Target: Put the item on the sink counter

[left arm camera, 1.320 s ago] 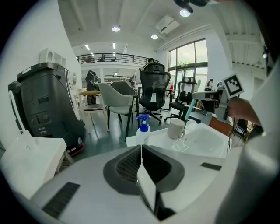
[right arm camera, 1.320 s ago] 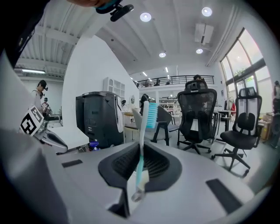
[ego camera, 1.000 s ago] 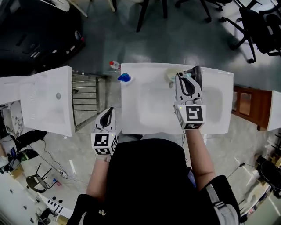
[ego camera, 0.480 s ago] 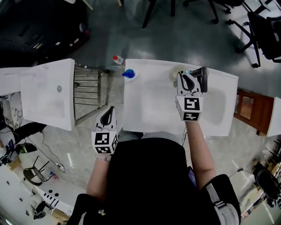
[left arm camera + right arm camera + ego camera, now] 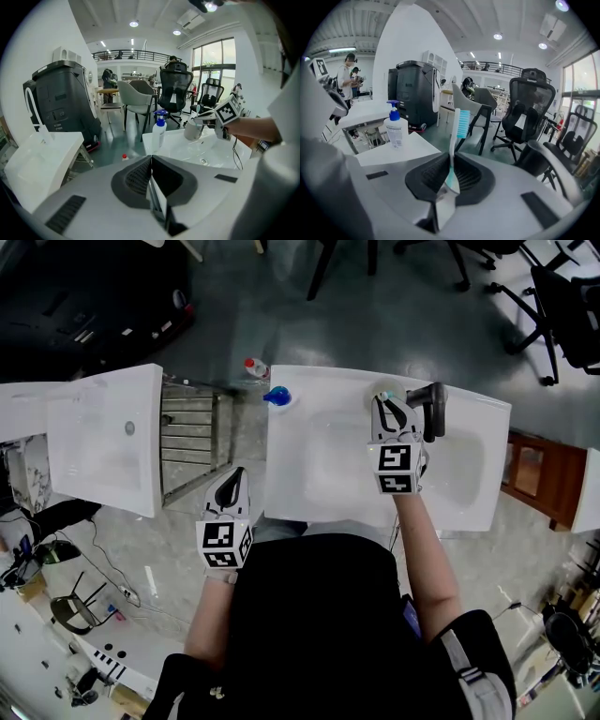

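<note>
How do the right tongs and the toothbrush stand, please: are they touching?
Touching. The right gripper view shows the right tongs shut on the lower handle of the toothbrush, with the pads pressed against both sides and the bristled head sticking up beyond them.

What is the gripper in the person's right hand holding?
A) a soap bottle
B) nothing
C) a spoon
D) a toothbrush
D: its own view shows the right gripper with its jaws closed on the handle of a toothbrush, whose blue bristles stick out past them.
</note>
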Available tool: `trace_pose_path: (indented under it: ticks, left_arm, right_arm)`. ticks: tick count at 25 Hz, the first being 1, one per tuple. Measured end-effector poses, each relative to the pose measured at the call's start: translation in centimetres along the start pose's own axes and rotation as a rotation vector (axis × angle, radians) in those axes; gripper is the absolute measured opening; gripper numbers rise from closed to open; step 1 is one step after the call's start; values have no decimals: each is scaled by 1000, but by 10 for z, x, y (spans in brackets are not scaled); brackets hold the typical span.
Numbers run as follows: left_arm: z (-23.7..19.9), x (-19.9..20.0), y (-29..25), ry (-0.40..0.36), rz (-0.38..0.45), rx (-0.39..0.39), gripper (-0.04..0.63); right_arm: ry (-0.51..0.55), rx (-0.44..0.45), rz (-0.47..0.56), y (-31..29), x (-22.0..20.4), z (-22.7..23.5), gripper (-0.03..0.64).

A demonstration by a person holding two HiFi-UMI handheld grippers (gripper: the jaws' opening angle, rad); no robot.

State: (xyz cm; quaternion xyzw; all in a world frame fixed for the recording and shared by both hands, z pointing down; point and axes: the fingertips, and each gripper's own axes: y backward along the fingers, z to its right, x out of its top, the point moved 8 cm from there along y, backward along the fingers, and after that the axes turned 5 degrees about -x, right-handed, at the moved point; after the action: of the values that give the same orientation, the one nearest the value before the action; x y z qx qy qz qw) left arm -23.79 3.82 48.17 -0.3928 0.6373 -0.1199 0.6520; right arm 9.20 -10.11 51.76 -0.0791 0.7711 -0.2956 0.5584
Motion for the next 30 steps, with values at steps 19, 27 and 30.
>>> trace_pose_path:
  ticks: [19, 27, 30]
  left_arm:
    - [-1, -9, 3, 21, -5, 17, 23]
    - [-1, -11, 7, 28, -2, 31, 23]
    - [1, -11, 8, 29, 3, 34, 23]
  right_arm:
    - [265, -61, -87, -12, -3, -14, 48]
    - [243, -54, -92, -15, -3, -10, 49]
    - [210, -38, -92, -14, -3, -8, 49]
